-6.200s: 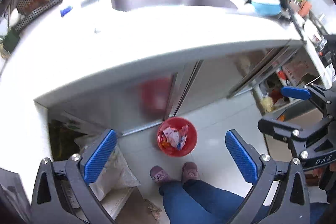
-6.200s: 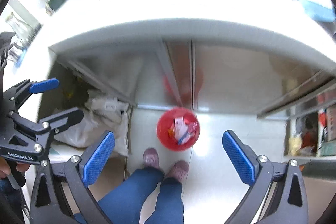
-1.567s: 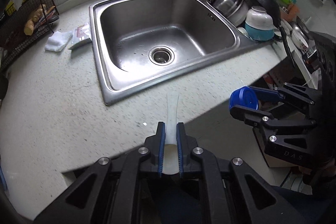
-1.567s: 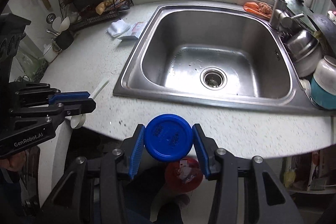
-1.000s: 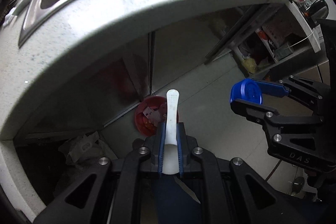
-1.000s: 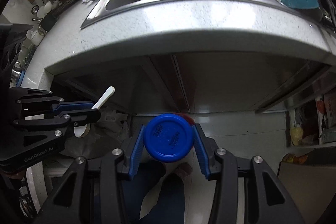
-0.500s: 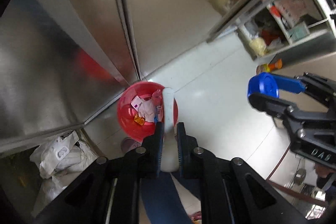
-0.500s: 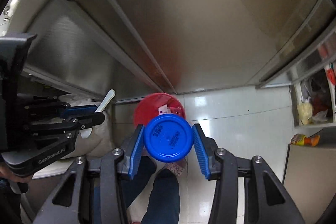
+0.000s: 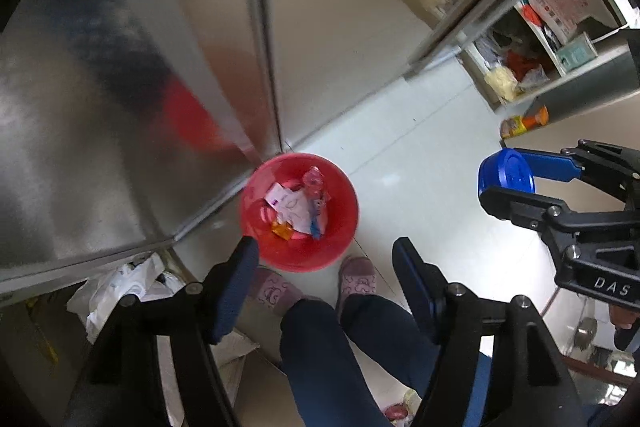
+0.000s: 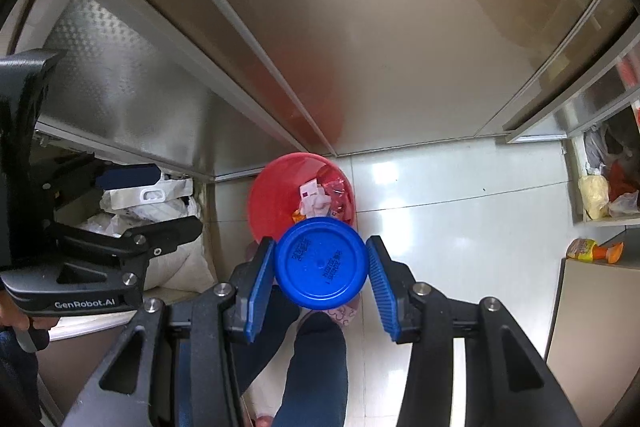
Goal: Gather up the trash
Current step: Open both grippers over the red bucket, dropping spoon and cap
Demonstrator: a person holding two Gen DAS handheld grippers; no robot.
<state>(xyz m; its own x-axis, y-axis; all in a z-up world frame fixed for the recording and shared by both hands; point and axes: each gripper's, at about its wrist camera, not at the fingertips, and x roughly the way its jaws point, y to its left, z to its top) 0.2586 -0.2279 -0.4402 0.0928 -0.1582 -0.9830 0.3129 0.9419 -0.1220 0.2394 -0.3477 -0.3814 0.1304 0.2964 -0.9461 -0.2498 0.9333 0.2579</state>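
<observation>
A red bin (image 9: 340, 239) with wrappers and paper scraps (image 9: 296, 207) stands on the floor against the steel cabinet. My left gripper (image 9: 323, 245) hangs above it, pointing down. Its jaws are opening and nothing is between them. My right gripper (image 10: 320, 269) is shut on a round blue lid (image 10: 320, 263), held flat between the blue pads just over the near rim of the bin (image 10: 272, 195). In the left wrist view the lid (image 9: 506, 175) and right gripper (image 9: 508, 183) show at the right. The left gripper (image 10: 160, 201) appears at the left of the right wrist view.
Steel cabinet doors (image 9: 120, 87) rise behind the bin. White plastic bags (image 10: 148, 203) lie under the counter at left. A person's legs (image 9: 320, 347) and pink slippers (image 9: 358, 279) stand just before the bin. An open shelf (image 9: 520, 67) and an orange bottle (image 10: 592, 251) are at right.
Both grippers came down from the countertop to just above the bin. The left jaws opened, and the white spoon-like piece they held is gone from between them. The right keeps the lid.
</observation>
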